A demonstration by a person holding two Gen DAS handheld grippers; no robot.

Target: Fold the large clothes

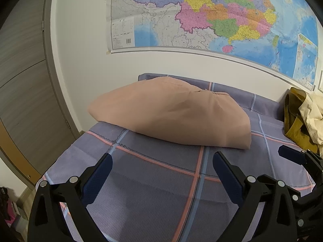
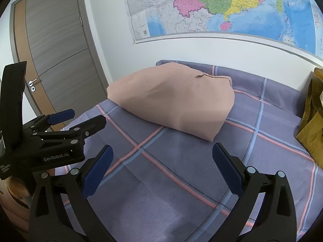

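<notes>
Pink garment (image 1: 171, 115) is sitting folded in a compact bundle mid-bed on the plaid sheet (image 1: 153, 183), looking soft, light and floppy, so I'd be pinching a doubled edge or corner rather than the smooth top face. Left gripper (image 1: 161, 173) and right gripper (image 2: 162, 165) are both hovering short of it, jaws spread wide, holding nothing. Count: one pink bundle, one unfolded mustard-and-cream heap (image 1: 300, 119) at the far right, two grippers.

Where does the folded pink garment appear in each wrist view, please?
Left wrist view: the folded pink garment lies mid-frame on the plaid bed sheet.
Right wrist view: the garment sits centre, slightly higher.
Shared landmark: the wall map above it.
</notes>
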